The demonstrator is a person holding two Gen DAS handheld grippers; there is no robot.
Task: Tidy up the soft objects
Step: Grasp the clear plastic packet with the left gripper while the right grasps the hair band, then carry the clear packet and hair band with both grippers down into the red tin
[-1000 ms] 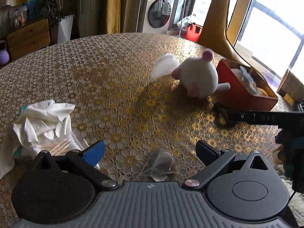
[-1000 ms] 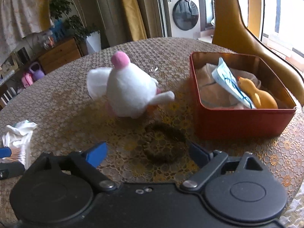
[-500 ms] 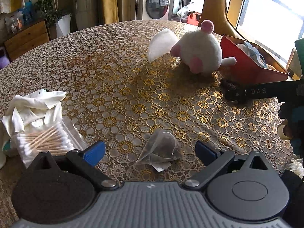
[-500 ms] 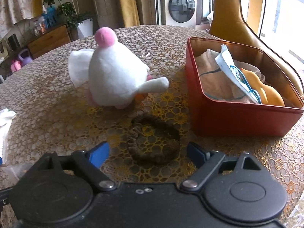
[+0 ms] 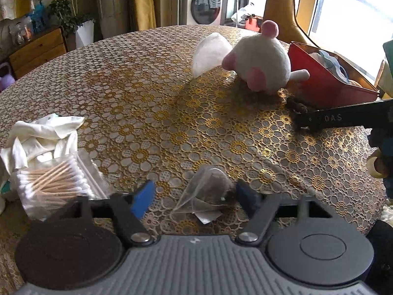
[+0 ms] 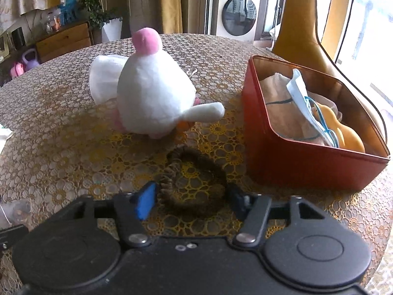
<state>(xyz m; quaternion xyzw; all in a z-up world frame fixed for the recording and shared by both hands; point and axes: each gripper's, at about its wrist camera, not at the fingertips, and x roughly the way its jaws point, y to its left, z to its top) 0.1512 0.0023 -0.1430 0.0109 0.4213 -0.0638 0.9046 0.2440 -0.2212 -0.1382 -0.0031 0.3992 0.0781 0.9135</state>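
A white plush toy with pink parts (image 6: 152,98) lies on the lace-covered round table (image 6: 61,135); it also shows in the left wrist view (image 5: 260,60). A dark brown scrunchie (image 6: 196,179) lies in front of it. My right gripper (image 6: 191,196) is open, its fingers on either side of the scrunchie's near half. A red tin box (image 6: 307,157) at the right holds cloth, a face mask and an orange toy. My left gripper (image 5: 194,194) is open around a clear pyramid tea bag (image 5: 208,189).
A crumpled white cloth (image 5: 41,135) and a clear pack of cotton swabs (image 5: 54,184) lie at the table's left. A yellow chair back (image 6: 302,24) stands behind the box. The right gripper's finger (image 5: 343,118) crosses the left wrist view.
My right gripper has moved forward and down so its fingers now flank the scrunchie. My left gripper has closed in on the tea bag and its jaws have narrowed.
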